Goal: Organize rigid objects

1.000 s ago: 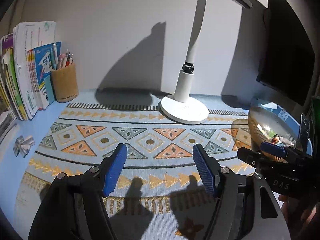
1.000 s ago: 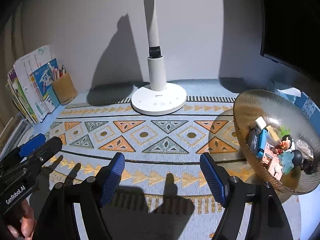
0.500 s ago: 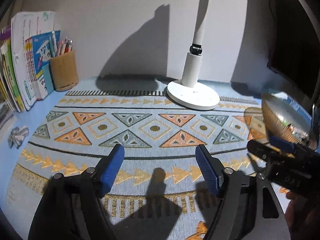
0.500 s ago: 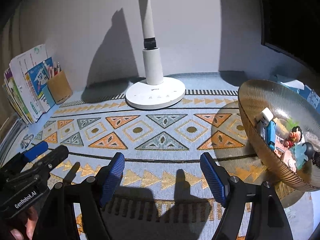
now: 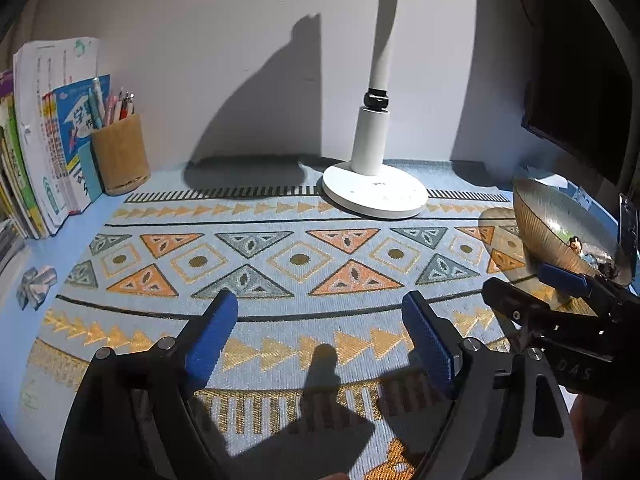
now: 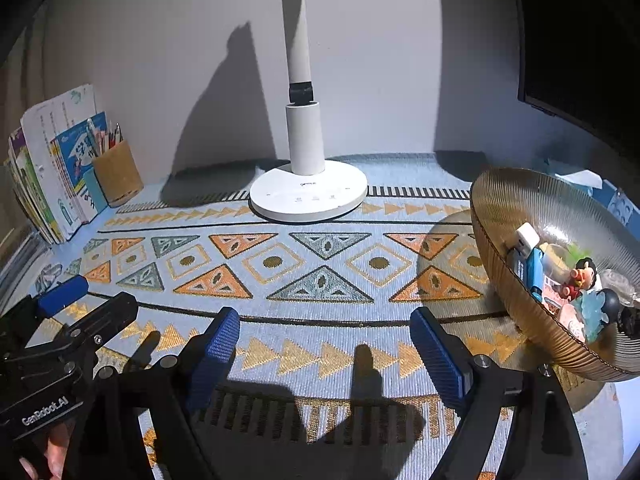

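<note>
A ribbed amber glass bowl (image 6: pixel 500 200) stands at the right of the patterned mat (image 6: pixel 320 280). It holds several small objects, among them a white and blue block (image 6: pixel 528 248) and a small red figurine (image 6: pixel 580 276). The bowl also shows at the right edge of the left wrist view (image 5: pixel 536 216). My left gripper (image 5: pixel 320 332) is open and empty above the mat's front. My right gripper (image 6: pixel 326 344) is open and empty, left of the bowl. Each gripper shows at the other view's edge.
A white desk lamp (image 6: pixel 308 196) stands at the back centre. A brown pen cup (image 5: pixel 118 156) and upright books (image 5: pixel 48 140) are at the back left. A small crumpled wrapper (image 5: pixel 36 290) lies off the mat at the left. A dark monitor (image 6: pixel 580 60) hangs at the right.
Both grippers have drifted a little; the views shifted slightly, the bowl moving rightward in the left wrist view. Both stay open and empty.
</note>
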The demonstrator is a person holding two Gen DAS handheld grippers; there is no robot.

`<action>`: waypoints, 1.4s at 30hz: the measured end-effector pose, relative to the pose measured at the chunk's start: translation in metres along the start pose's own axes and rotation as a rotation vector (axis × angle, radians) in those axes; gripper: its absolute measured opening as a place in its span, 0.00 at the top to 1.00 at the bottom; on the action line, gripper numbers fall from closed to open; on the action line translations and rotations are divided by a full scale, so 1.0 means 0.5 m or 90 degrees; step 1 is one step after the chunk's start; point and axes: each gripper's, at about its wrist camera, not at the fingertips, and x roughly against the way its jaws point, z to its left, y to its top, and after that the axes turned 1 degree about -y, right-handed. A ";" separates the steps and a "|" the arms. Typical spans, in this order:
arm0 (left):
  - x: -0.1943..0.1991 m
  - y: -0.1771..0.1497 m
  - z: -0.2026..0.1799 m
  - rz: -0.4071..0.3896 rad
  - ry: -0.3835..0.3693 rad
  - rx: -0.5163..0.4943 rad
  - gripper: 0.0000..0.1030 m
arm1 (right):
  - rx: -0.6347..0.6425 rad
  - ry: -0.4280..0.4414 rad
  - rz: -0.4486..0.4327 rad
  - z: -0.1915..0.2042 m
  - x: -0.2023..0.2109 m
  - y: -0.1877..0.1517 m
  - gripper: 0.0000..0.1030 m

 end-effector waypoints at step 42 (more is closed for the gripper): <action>0.004 -0.002 0.005 0.010 -0.005 -0.006 0.17 | -0.003 -0.002 0.027 -0.014 -0.023 -0.005 0.17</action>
